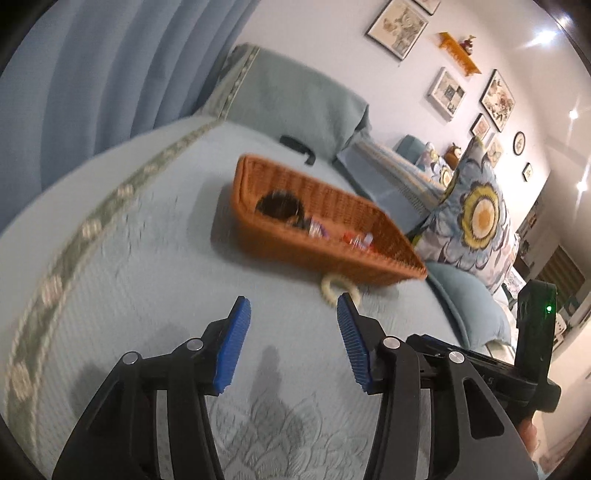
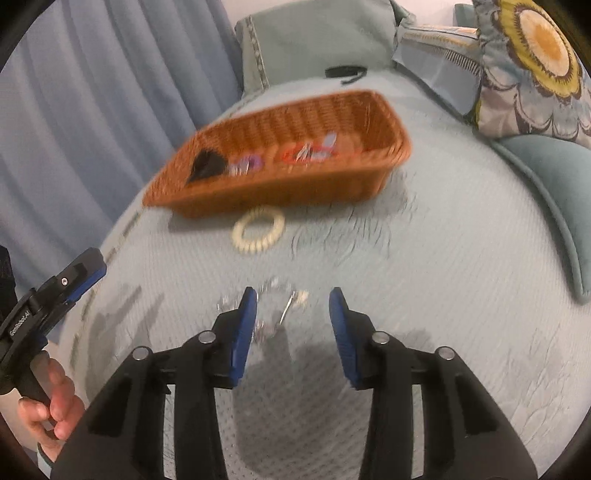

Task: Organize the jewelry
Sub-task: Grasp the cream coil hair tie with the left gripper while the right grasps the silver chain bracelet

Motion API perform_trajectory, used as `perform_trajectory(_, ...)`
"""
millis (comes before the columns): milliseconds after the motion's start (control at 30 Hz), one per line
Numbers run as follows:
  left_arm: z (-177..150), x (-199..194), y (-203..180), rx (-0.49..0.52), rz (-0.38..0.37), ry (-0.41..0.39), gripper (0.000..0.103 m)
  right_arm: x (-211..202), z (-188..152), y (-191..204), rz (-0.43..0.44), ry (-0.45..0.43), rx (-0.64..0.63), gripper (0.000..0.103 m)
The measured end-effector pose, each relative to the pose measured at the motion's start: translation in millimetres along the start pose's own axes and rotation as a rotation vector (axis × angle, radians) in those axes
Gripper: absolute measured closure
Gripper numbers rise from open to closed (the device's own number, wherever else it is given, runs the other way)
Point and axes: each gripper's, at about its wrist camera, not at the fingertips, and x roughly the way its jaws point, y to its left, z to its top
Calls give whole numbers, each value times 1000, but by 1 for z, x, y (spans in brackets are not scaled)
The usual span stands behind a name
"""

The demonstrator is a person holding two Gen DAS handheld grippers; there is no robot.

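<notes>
1. Holding both tools out over the bed, we keep the left gripper (image 1: 293, 306) released, its blue pads apart with nothing between them, aimed toward the wicker basket (image 1: 369, 258).
2. We have the right gripper (image 2: 293, 299) released as well; its pads stand either side of a small, glinting, clear-and-silver jewelry piece (image 2: 280, 314) lying on the bedspread (image 2: 443, 295), not pressing on it. Blur hides what kind of piece it is.
3. We judge this the approach to a pick-up: the gap is lined up over the loose piece so that closing would catch it.
4. A cream spiral hair tie (image 2: 259, 230) lies on the bedspread just beside the basket's near wall, outside it, so it likely remains to be tidied.
5. Inside the basket we see items already gathered: a dark fluffy hair accessory (image 2: 208, 164), something purple (image 2: 249, 162), and red-and-silver clips (image 2: 306, 153). Keeping them in one open container explains why the basket sits within reach of both hands.
6. Our left hand (image 2: 55, 406) shows in the right view, wrapped round its handle.
7. The bed has a pale blue quilted cover with a floral border; a soft surface, so small pieces may sink slightly.
8. Around us: blue curtains (image 1: 110, 74), a green pillow (image 1: 295, 99), a flower-print cushion (image 1: 476, 214), and framed pictures (image 1: 397, 27) on the wall.
</notes>
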Motion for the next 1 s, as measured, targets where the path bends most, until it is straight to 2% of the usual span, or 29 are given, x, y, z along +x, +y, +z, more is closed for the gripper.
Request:
perform_trajectory(67, -5, 5, 4, -6, 8, 14, 56, 5, -2, 6, -28, 2, -20, 73)
perform_trajectory(267, -13, 18, 8, -4, 10, 41, 56, 21, -1, 15, -94, 8, -37, 75)
perform_trajectory(467, -9, 28, -4, 25, -7, 59, 56, 30, -3, 26, -231, 0, -108, 85)
perform_trajectory(567, -2, 40, -19, 59, -7, 74, 56, 30, -1, 17, -309, -10, -107, 85)
perform_trajectory(667, 3, 62, -35, 79, -13, 112, 56, 29, 4, -4, -343, -12, -70, 85)
perform_trajectory(733, 4, 78, -43, 72, -22, 145, 56, 27, 8, -20, -346, -14, -36, 85)
perform_trajectory(833, 6, 102, -50, 45, -3, 175, 56, 25, 12, -45, -250, -19, 38, 85)
perform_trajectory(933, 8, 123, -53, 10, 45, 195, 57, 23, 12, -54, -183, -28, 68, 85)
perform_trajectory(1000, 10, 132, -55, 7, 87, 194, 62, 23, 12, -52, -161, -32, 56, 85)
